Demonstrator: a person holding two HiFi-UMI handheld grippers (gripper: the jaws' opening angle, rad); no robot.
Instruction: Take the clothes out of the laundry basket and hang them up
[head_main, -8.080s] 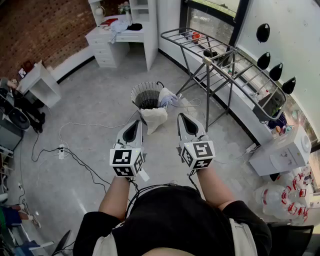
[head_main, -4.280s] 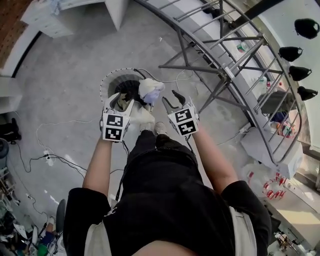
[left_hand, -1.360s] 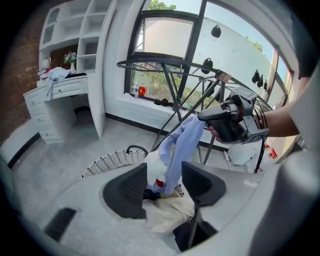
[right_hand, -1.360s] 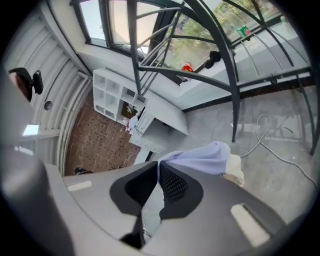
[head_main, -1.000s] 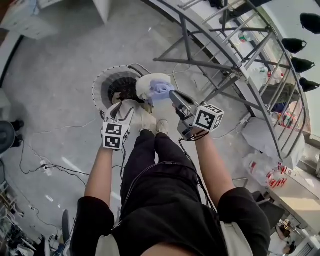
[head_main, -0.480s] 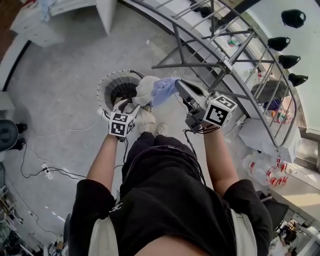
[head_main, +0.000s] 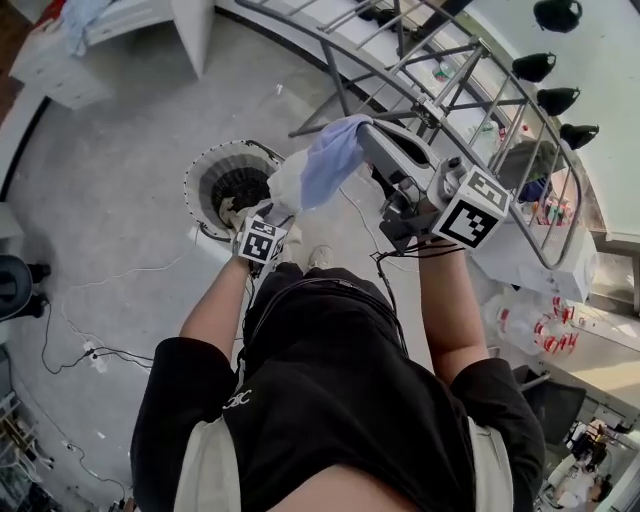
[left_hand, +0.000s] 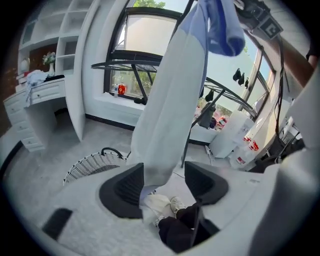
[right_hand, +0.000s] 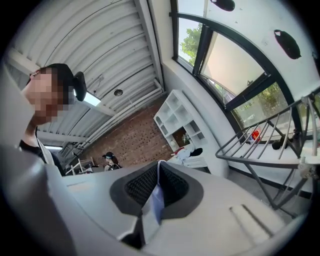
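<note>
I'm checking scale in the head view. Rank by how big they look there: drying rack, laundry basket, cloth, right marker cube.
1. drying rack: largest, cut off by the frame.
2. laundry basket and cloth: look alike; the cloth is nearer the camera, so unranked.
3. right marker cube: smallest.

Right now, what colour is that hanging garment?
The garment is white with blue top; left gripper view.
</note>
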